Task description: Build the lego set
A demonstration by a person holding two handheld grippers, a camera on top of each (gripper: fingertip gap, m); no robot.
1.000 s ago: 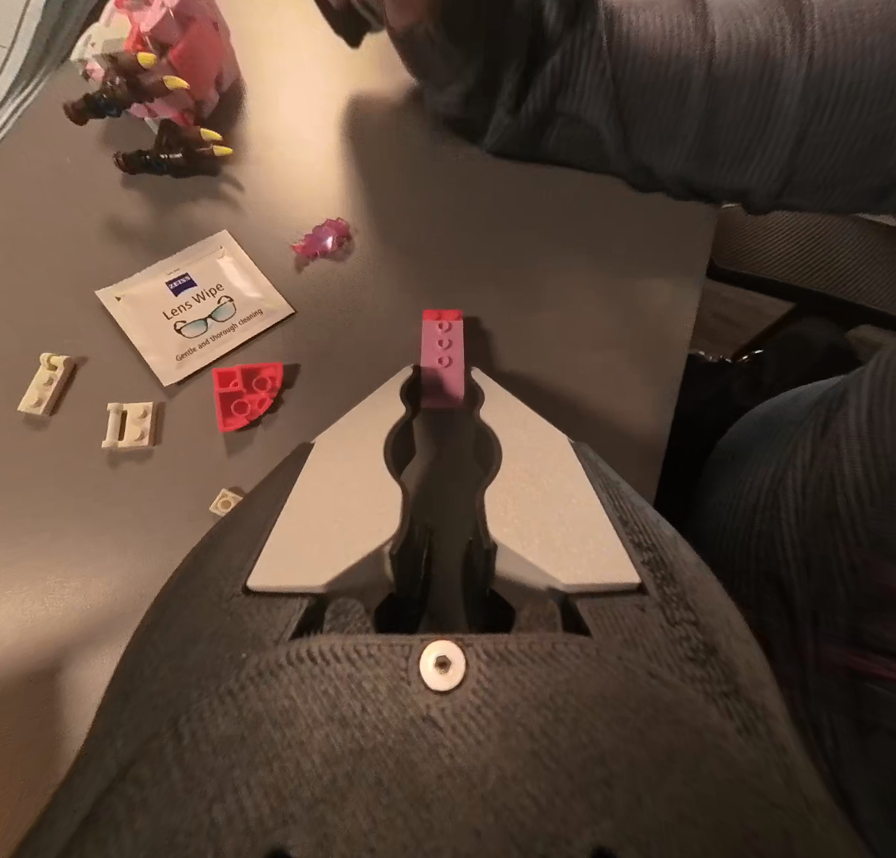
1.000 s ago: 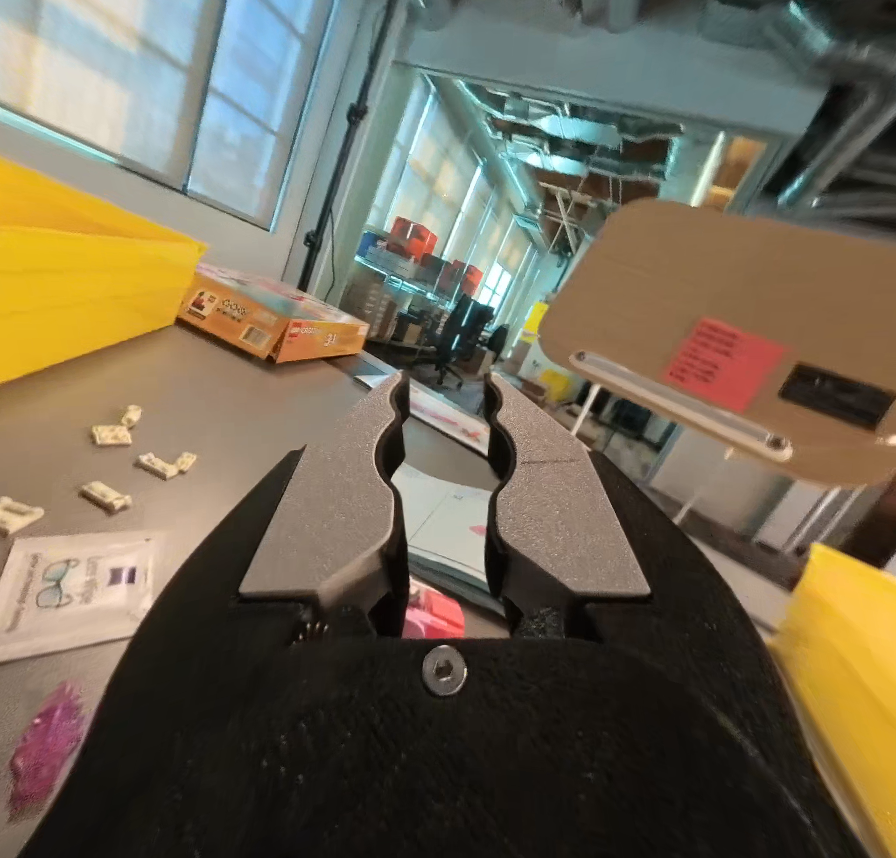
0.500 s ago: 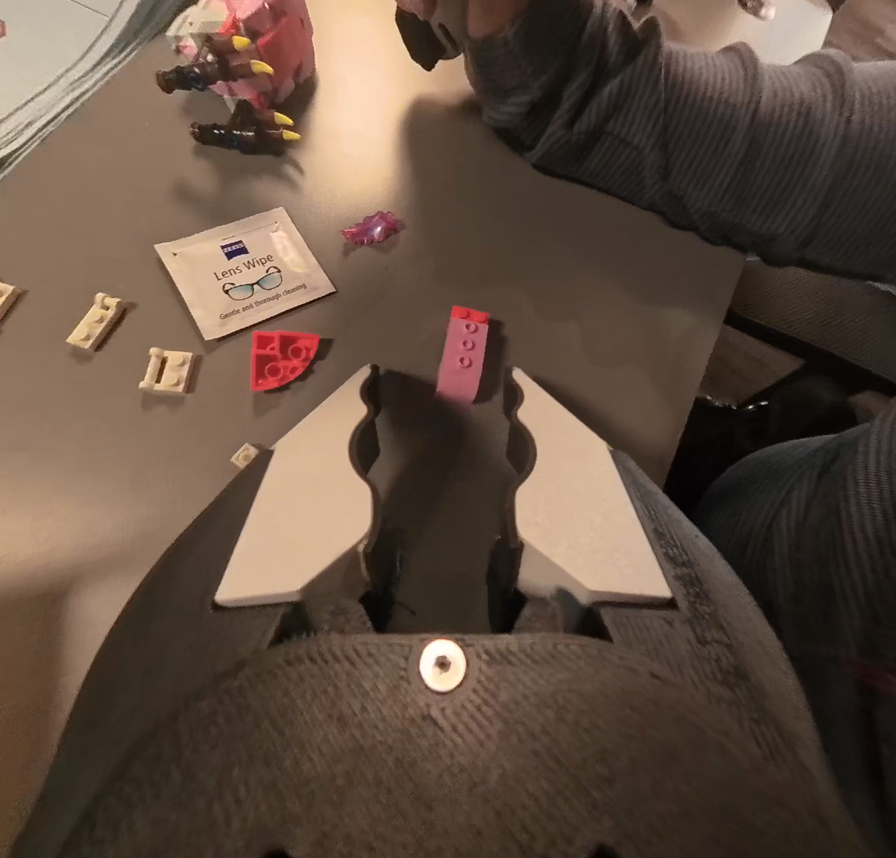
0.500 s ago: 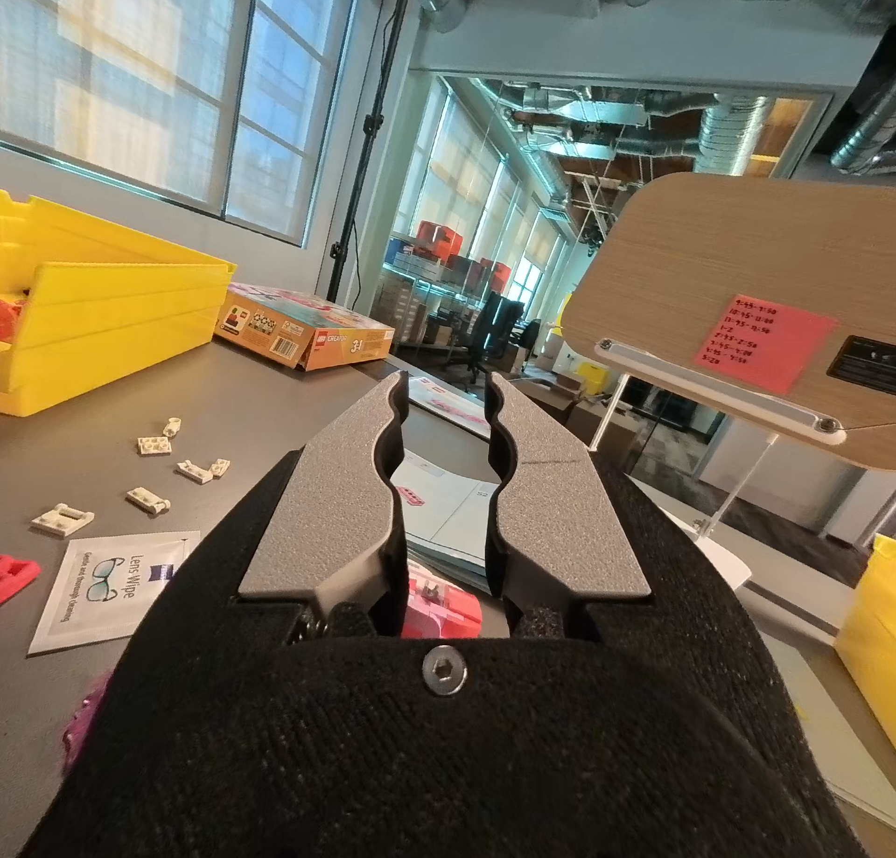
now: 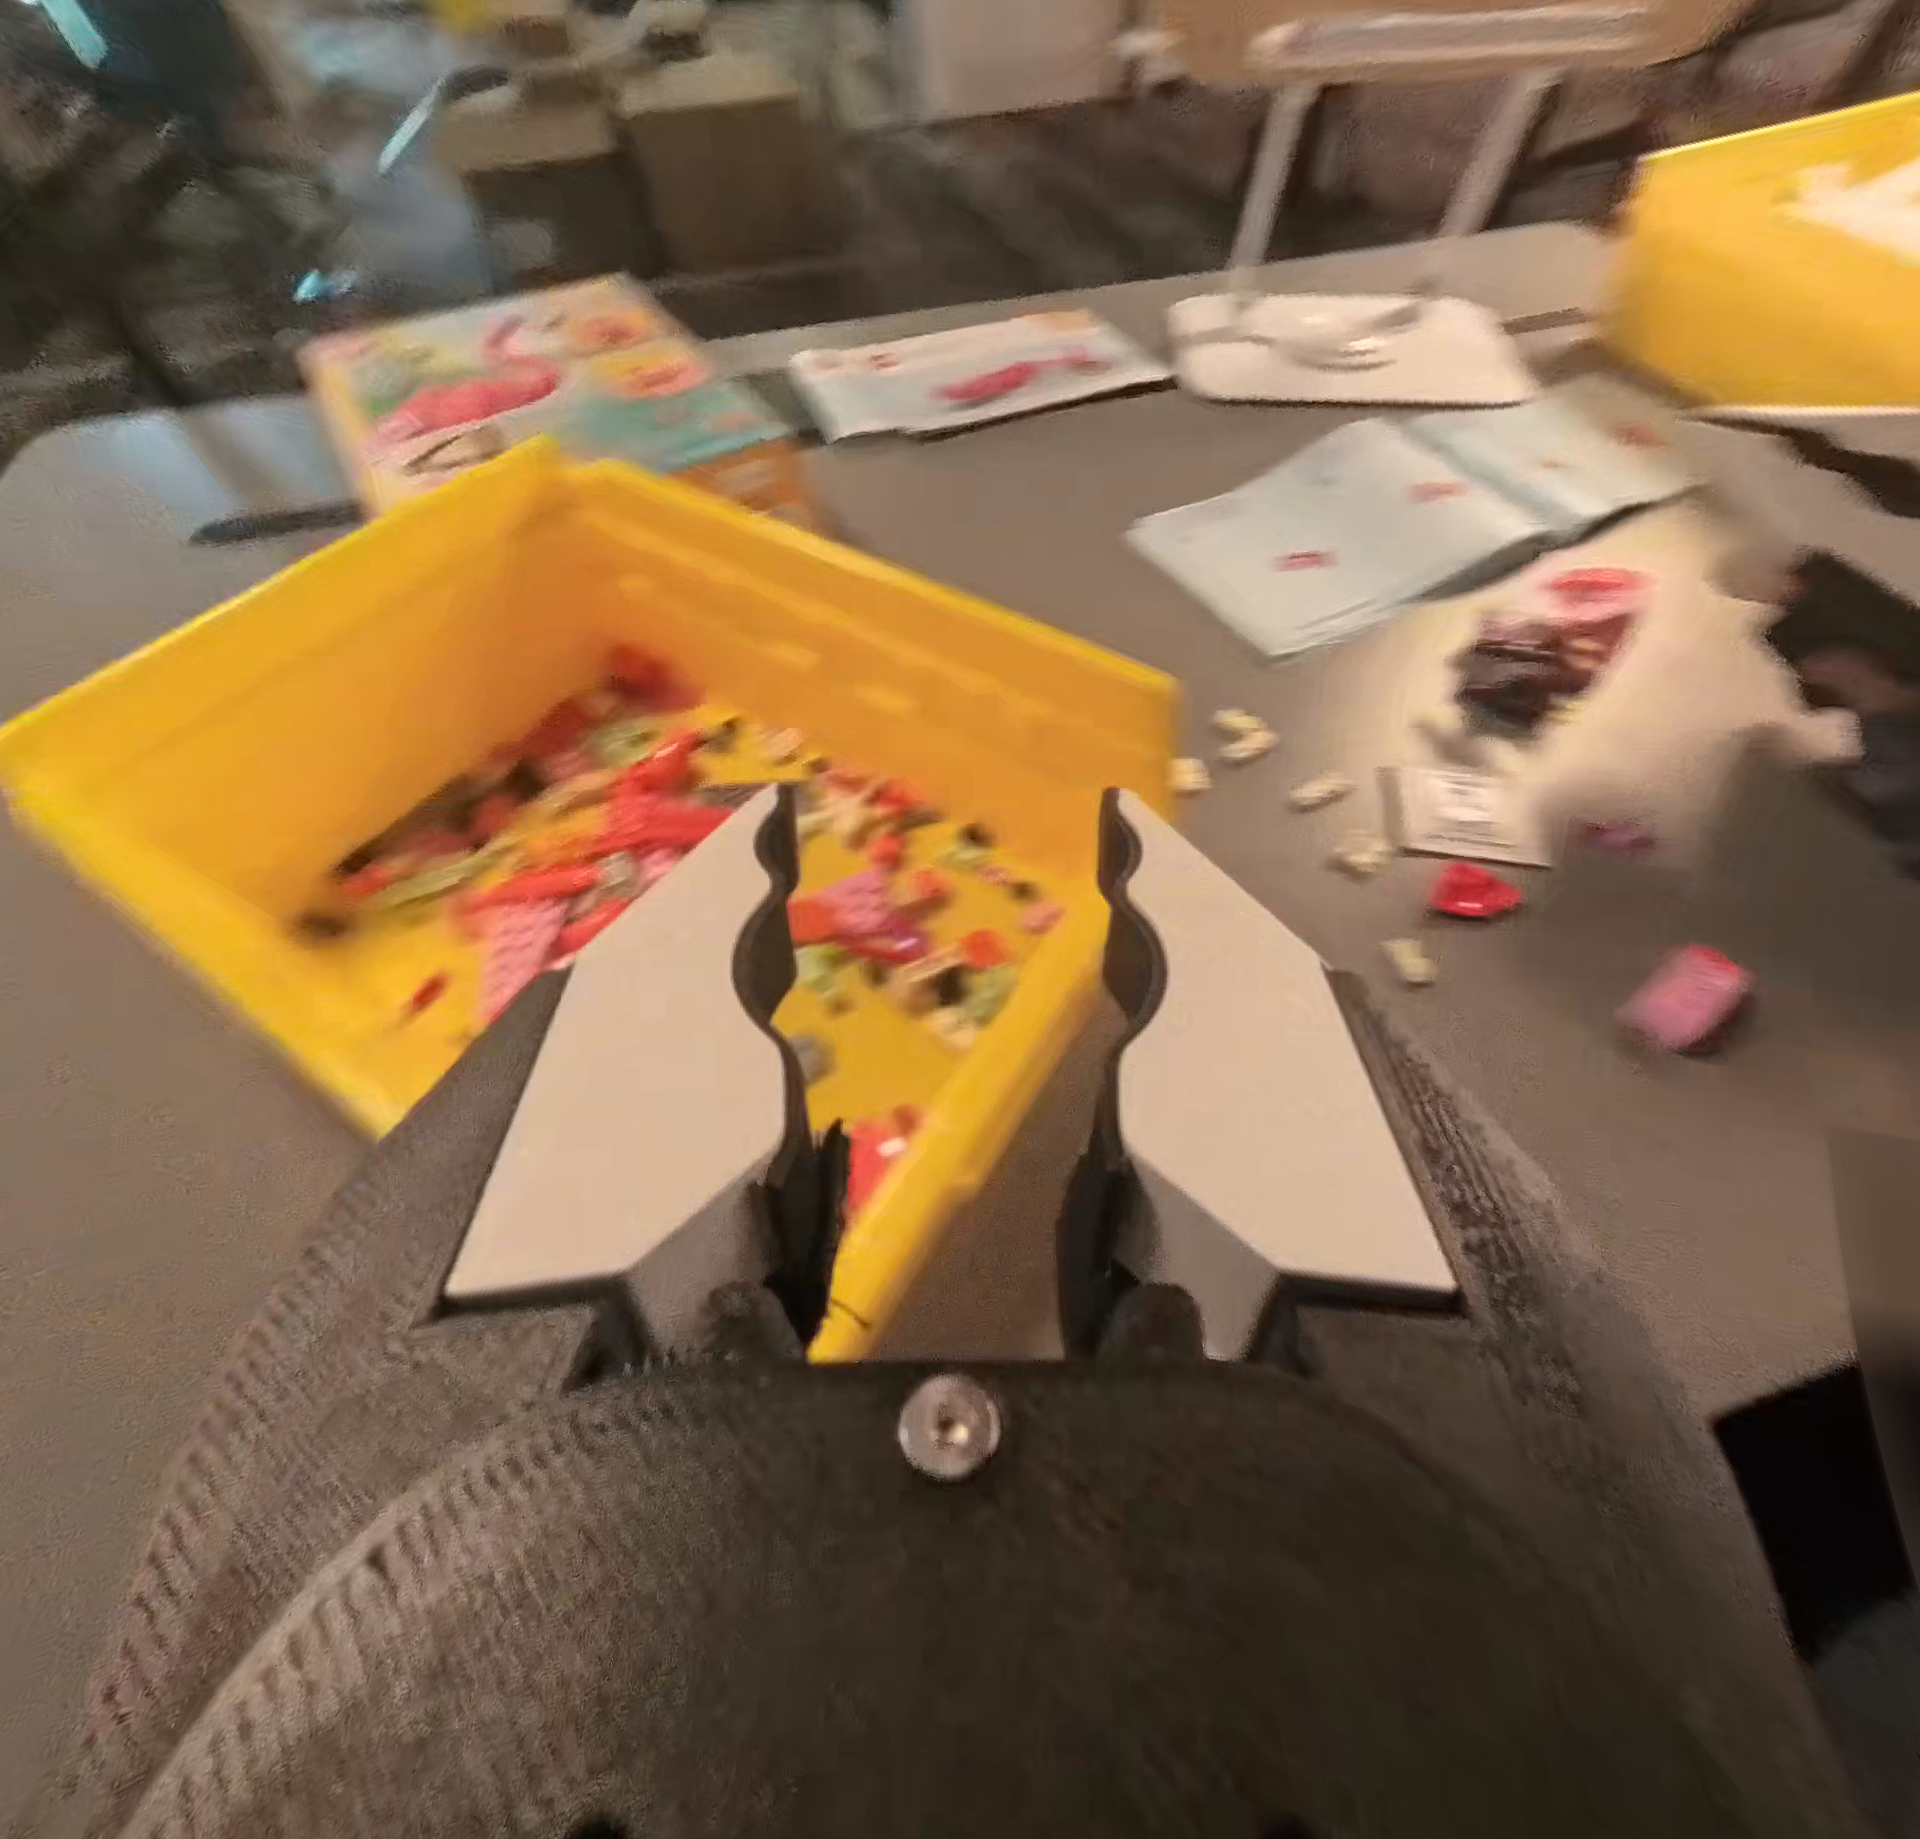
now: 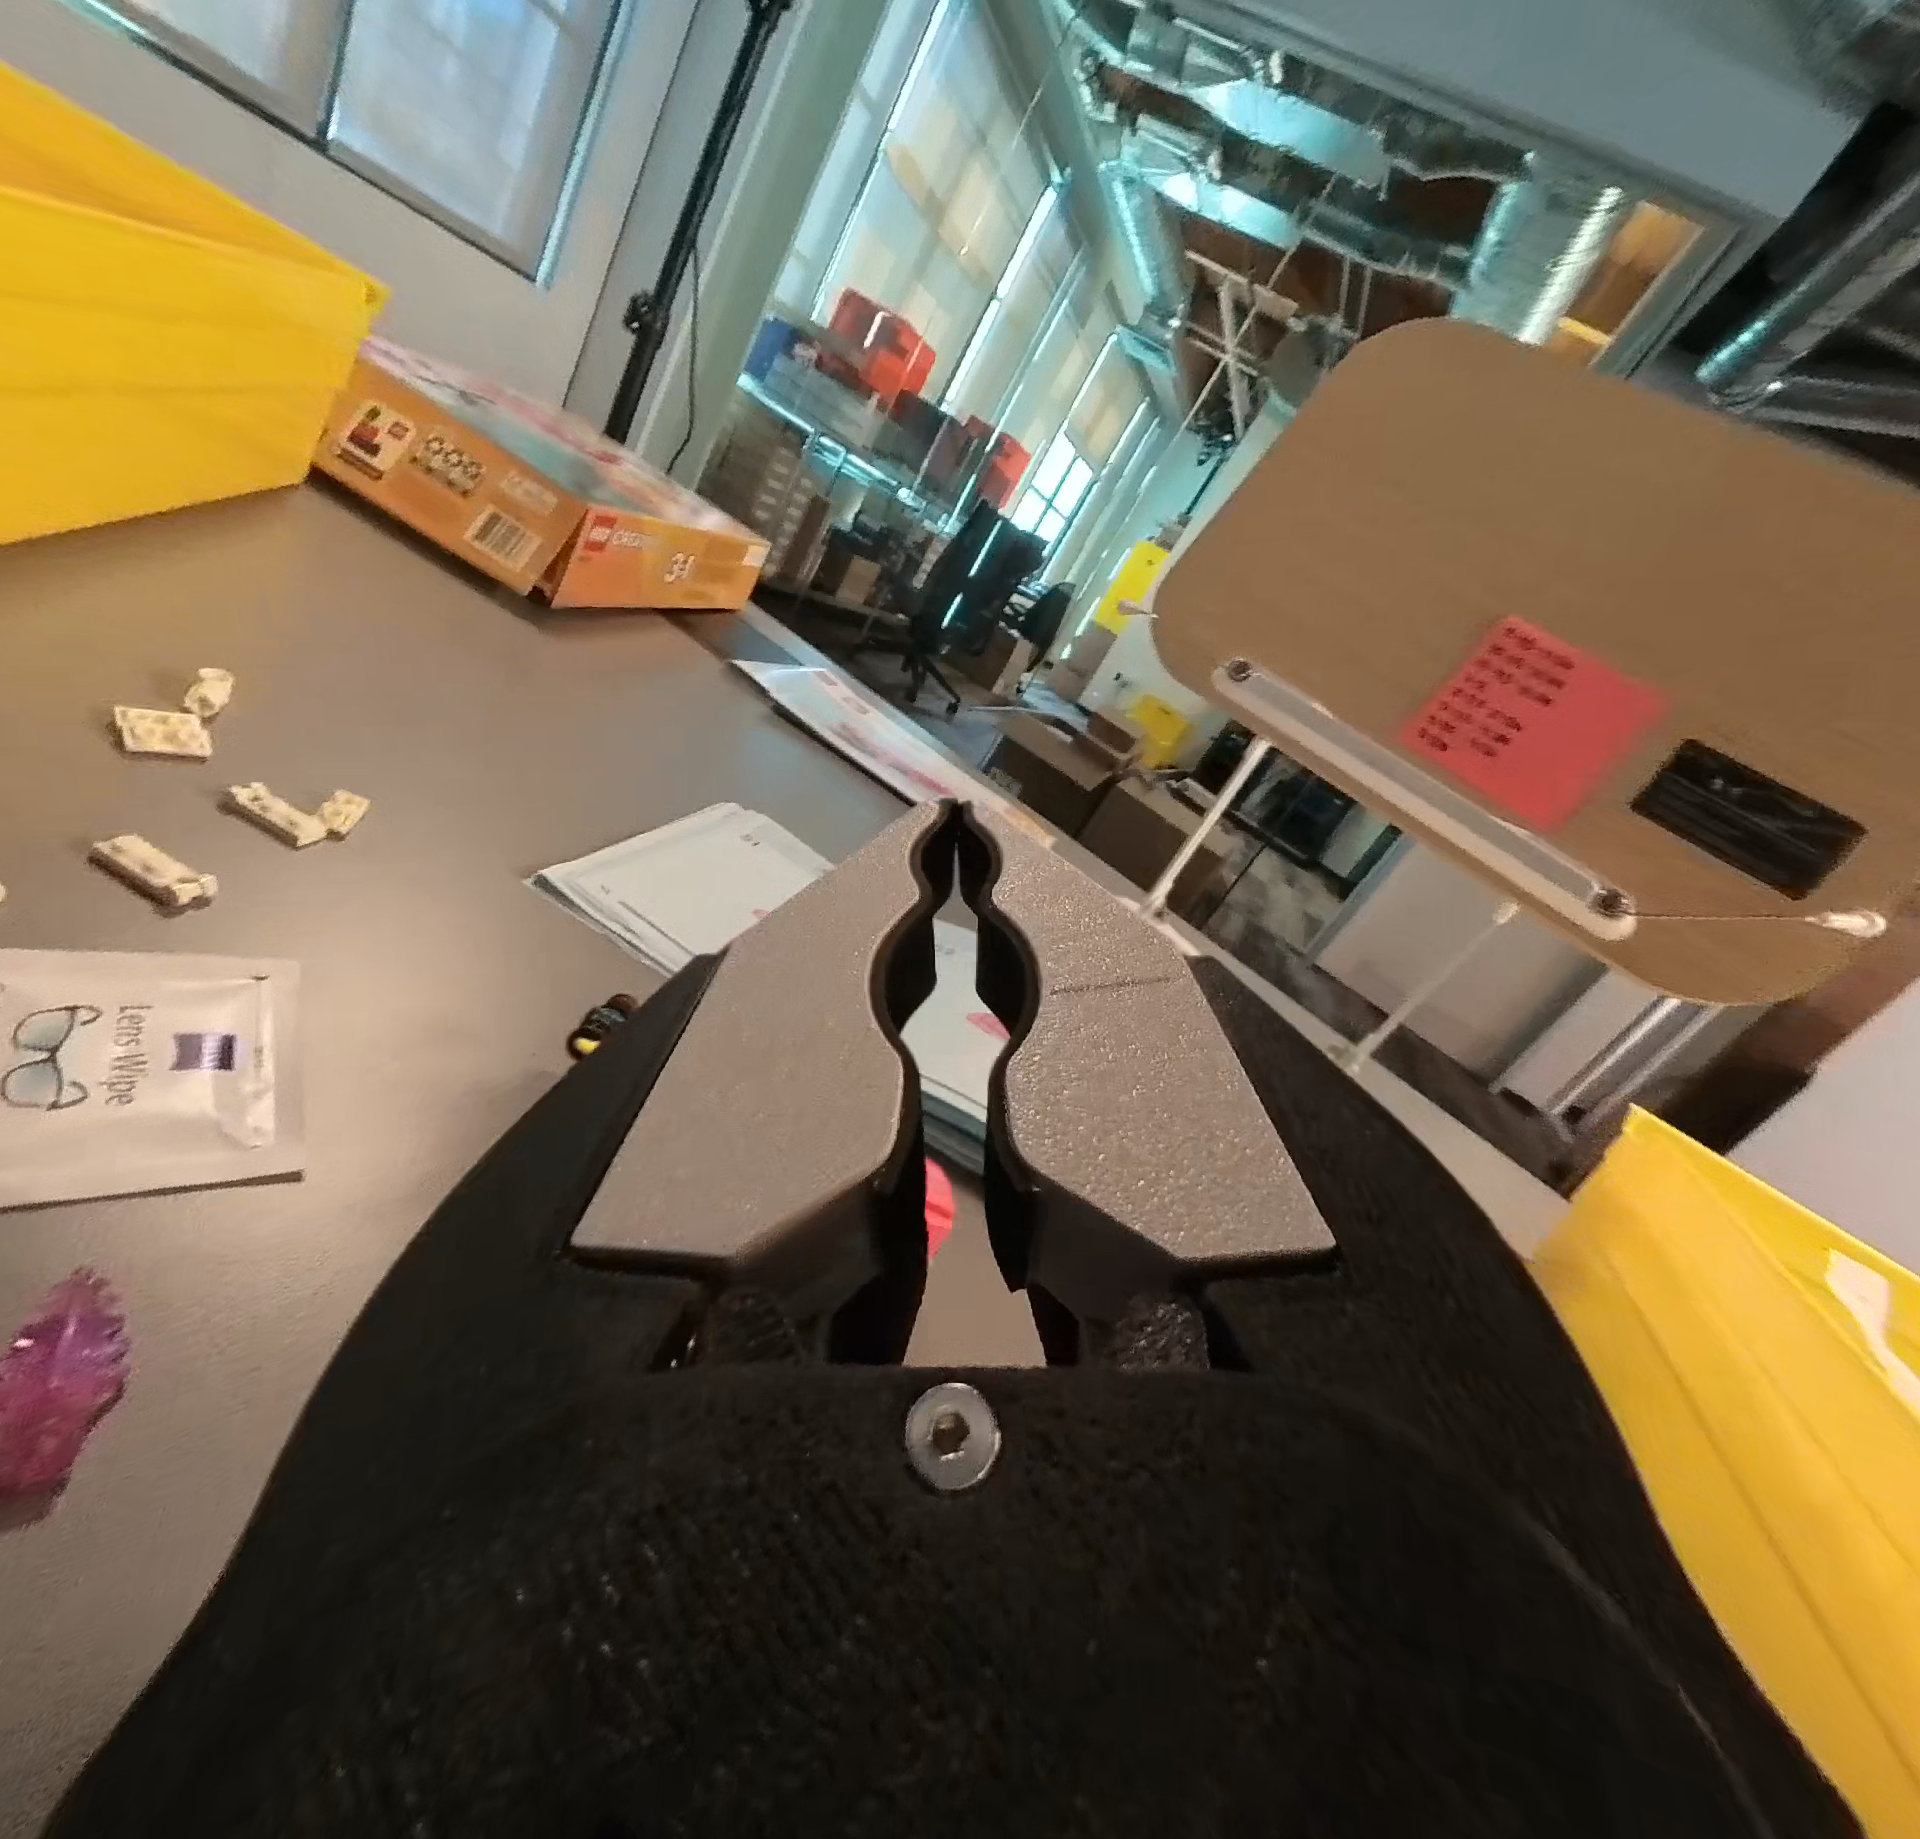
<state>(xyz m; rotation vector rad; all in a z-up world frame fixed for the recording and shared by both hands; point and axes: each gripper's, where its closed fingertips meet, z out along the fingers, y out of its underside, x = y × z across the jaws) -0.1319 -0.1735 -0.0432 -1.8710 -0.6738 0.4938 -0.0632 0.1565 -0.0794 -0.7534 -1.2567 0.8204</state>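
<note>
My left gripper [image 5: 945, 797] is open and empty, hovering over a yellow bin [image 5: 831, 584] of loose lego pieces [image 5: 623, 854]; this view is blurred. The pink brick [image 5: 1683, 994] lies on the table to its right, near a red quarter-round piece [image 5: 1470, 890]. The partly built model [image 5: 1538, 657] stands farther right, blurred. My right gripper [image 6: 956, 815] is shut, fingertips touching with nothing between them, raised above the table and pointing over its far edge. A pink-red piece [image 6: 938, 1207] shows below, through the gap behind its fingertips.
Cream hinge pieces [image 6: 291, 813], a lens wipe packet [image 6: 135, 1062] and a purple translucent piece [image 6: 52, 1374] lie on the table. Instruction booklets [image 5: 1392, 532], the lego box [image 6: 540, 501], a second yellow bin [image 6: 1745, 1374] and a wooden board on a stand [image 6: 1507, 594] surround them. About 35 cm separates my left fingertips from my right. The right tips stand about 9 cm off the pink-red piece [image 6: 938, 1207]. The pink brick [image 5: 1683, 994] is about 20 cm from my right fingertips.
My left gripper opened, left the pink brick on the table, and swung over to the yellow bin. My right gripper closed from part open, with nothing between its fingertips.
</note>
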